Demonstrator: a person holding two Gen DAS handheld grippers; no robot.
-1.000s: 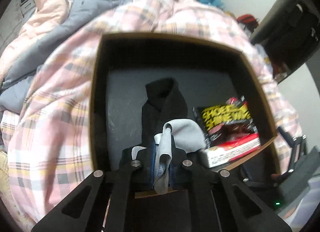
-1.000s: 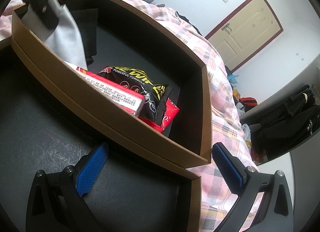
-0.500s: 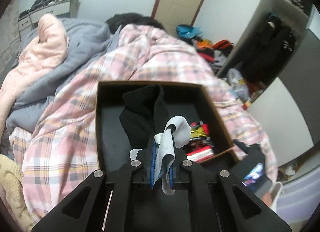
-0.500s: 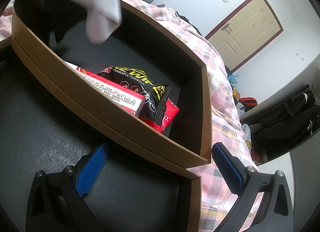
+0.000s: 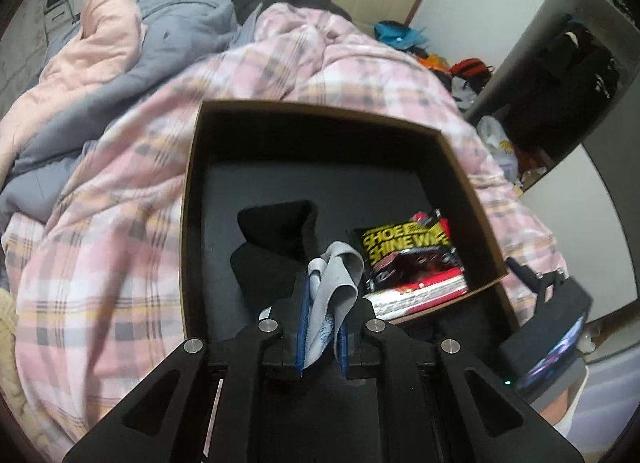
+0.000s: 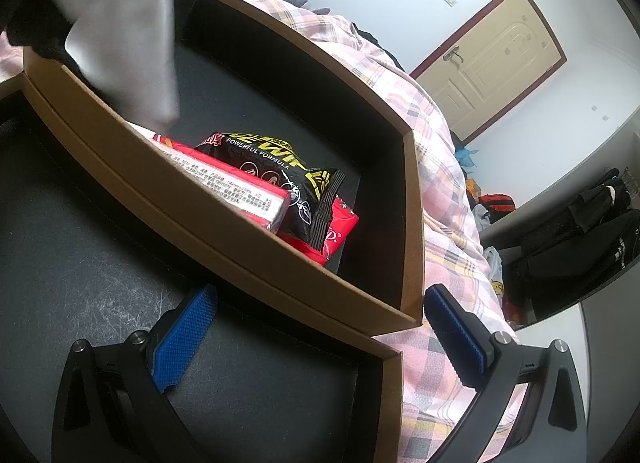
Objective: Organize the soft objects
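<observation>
Sock over the box, not yet dropped

On the bed (image 5: 120, 191), the box (image 5: 192, 199) already holds a wipes pack (image 5: 404, 241) and I judge sorting is partway. My left hand-held gripper (image 5: 322, 327) is clamped on a grey-black sock (image 5: 332, 283) above the box floor; my right hand-held gripper (image 6: 320, 335) gapes empty at the near rim. Since half a second ago, the box looms larger.

Home bedroom: unmade bed w/ plaid duvet (image 5: 280, 75), door (image 6: 500, 59), hanging clothes (image 6: 592, 231).
</observation>
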